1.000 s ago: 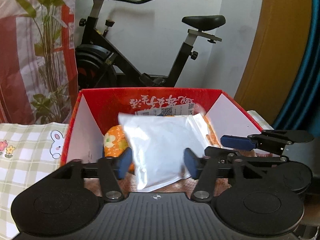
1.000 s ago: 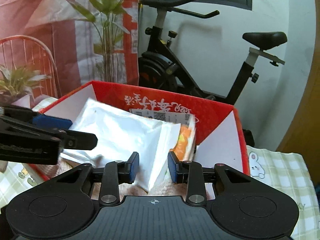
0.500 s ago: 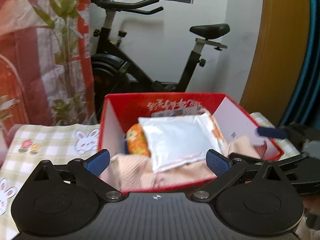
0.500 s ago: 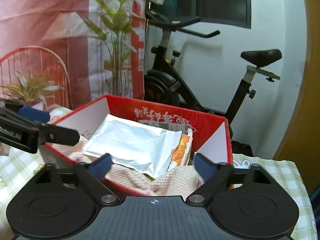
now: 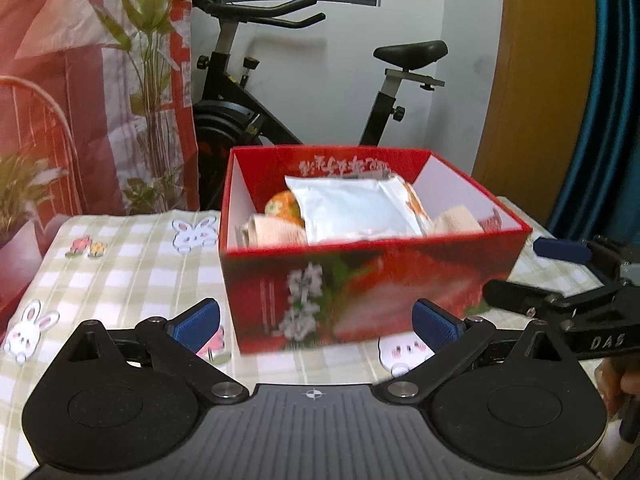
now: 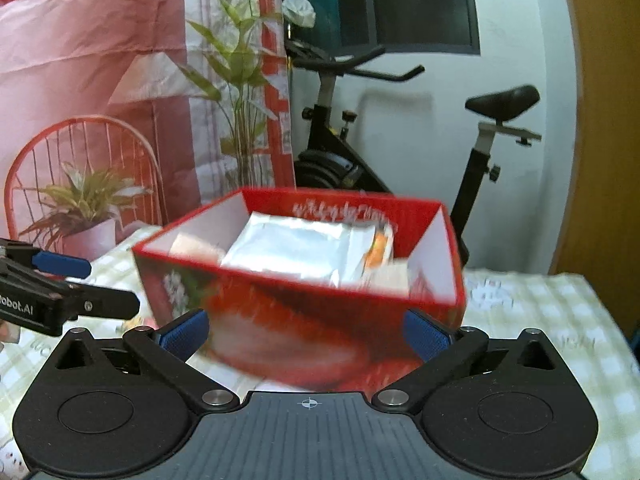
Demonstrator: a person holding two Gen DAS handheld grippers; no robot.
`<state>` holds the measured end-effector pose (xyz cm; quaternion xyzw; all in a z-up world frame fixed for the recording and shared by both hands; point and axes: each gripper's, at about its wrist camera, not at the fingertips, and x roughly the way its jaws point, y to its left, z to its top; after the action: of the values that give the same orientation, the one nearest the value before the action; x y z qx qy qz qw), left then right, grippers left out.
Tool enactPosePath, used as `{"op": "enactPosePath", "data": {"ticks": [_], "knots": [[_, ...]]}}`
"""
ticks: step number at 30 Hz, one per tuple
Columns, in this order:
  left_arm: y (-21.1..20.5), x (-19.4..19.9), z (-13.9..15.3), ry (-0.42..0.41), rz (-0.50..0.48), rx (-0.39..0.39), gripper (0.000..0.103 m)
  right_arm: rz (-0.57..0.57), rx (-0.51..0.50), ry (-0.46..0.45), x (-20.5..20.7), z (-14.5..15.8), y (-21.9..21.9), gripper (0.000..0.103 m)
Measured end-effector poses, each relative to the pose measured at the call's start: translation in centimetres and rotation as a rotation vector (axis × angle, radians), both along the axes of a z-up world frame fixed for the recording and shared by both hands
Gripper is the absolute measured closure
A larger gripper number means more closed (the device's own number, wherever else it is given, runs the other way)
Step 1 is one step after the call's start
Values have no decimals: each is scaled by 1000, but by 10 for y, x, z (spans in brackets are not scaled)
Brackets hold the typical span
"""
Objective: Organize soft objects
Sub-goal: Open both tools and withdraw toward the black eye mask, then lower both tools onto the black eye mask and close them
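Nearest to us, at the bottom of each wrist view, our two tools hang over the checked tablecloth (image 5: 120,264) with nothing in them: the left gripper (image 5: 316,322) has its blue pads spread wide and bare, and the right gripper (image 6: 306,330) is opening to its full spread, with only air between its jaws. Just beyond the fingertips stands the red box (image 5: 360,276), its printed front wall facing us and filling the gap between both pairs of fingers, so everything soft lies ahead of and above the pads, over that wall. Inside, a white plastic pouch (image 5: 352,212) lies on top, its long axis running across the box from side to side, tilted up against the back wall. An orange floral item (image 5: 284,208) peeps out at its left end, and a peach towel (image 5: 276,232) is bunched beneath, showing at both ends of the pouch. We judge neither hand much nearer; the left looks squarely at the front wall, while the right comes at it from a corner. The front wall hides the lower half of the contents, so we cannot tell how deep the pile goes or what else sits under the towel. The right view is smeared and the box print unreadable. Beyond stand an exercise bike (image 5: 248,112) and a pink backdrop (image 6: 100,60).
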<state>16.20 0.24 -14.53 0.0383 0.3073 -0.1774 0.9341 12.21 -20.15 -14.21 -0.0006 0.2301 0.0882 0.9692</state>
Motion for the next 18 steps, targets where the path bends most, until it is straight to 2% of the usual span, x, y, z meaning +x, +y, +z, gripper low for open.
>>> {"op": "enactPosePath", "data": {"ticks": [9, 18], "knots": [[-2, -19, -37, 40, 27, 45, 0, -44, 9, 105, -22, -56, 14, 1], [6, -23, -66, 100, 78, 38, 0, -39, -45, 154, -29, -86, 20, 1]]}}
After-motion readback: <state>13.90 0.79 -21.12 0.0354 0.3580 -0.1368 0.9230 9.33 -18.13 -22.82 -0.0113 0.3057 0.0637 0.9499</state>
